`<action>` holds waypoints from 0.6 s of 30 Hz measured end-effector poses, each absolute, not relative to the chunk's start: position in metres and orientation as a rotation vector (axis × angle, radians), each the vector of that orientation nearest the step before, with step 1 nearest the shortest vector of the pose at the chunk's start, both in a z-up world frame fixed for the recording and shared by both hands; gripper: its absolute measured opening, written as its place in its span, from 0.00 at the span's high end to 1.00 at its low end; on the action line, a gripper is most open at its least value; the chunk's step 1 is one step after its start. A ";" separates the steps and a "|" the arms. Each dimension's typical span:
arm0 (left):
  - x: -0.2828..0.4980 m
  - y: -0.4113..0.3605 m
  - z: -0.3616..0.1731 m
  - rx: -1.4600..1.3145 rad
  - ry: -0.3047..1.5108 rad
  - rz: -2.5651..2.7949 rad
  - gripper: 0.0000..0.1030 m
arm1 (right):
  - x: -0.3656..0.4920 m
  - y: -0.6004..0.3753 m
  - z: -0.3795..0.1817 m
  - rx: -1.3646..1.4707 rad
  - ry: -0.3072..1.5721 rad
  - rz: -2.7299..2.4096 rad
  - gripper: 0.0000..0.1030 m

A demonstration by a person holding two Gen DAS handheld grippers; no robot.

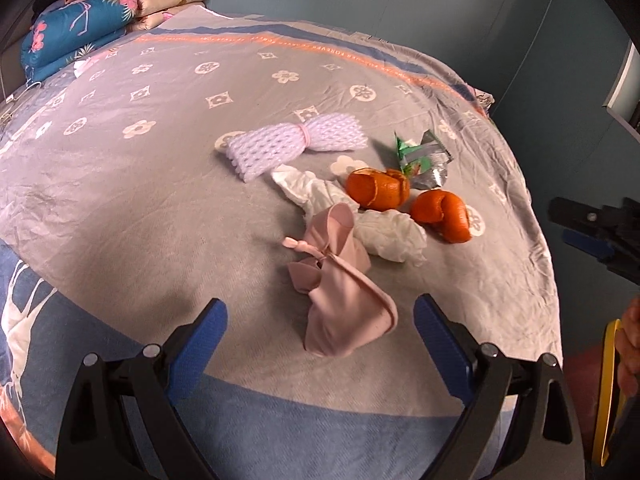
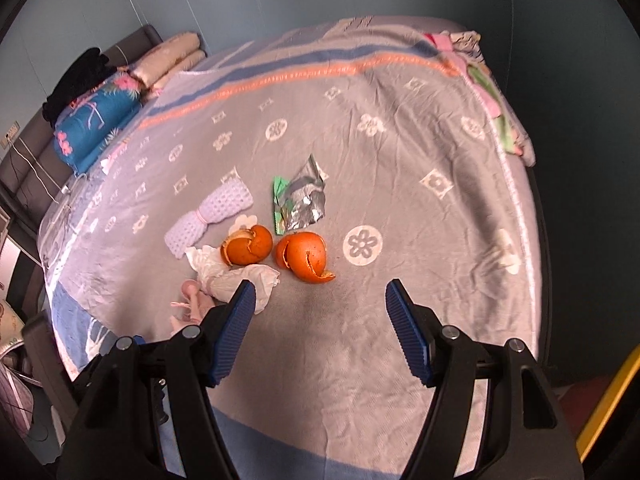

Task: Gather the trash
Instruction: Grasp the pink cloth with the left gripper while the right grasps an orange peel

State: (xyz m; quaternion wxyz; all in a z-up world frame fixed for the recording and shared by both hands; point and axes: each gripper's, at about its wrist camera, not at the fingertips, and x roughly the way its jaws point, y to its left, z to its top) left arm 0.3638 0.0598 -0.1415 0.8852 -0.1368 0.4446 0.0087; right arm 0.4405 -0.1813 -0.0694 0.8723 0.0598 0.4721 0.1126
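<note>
Orange stripe on bedsheet reads "FOREVER".

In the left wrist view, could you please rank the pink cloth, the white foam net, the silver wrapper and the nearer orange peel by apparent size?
1. Pink cloth, though it lies nearest the camera, which inflates it.
2. White foam net, close behind; this order is unsure.
3 and 4. Silver wrapper and nearer orange peel look alike, so no ranking.
</note>
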 end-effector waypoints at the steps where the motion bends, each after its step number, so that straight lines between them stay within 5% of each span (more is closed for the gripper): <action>1: 0.366 0.060 -0.143 -0.281 0.928 0.019 0.12 | 0.446 -0.179 -0.076 0.124 0.997 0.233 0.37; 18: 0.397 0.067 -0.160 -0.300 0.967 0.011 0.12 | 0.507 -0.138 -0.142 0.062 1.078 0.211 0.38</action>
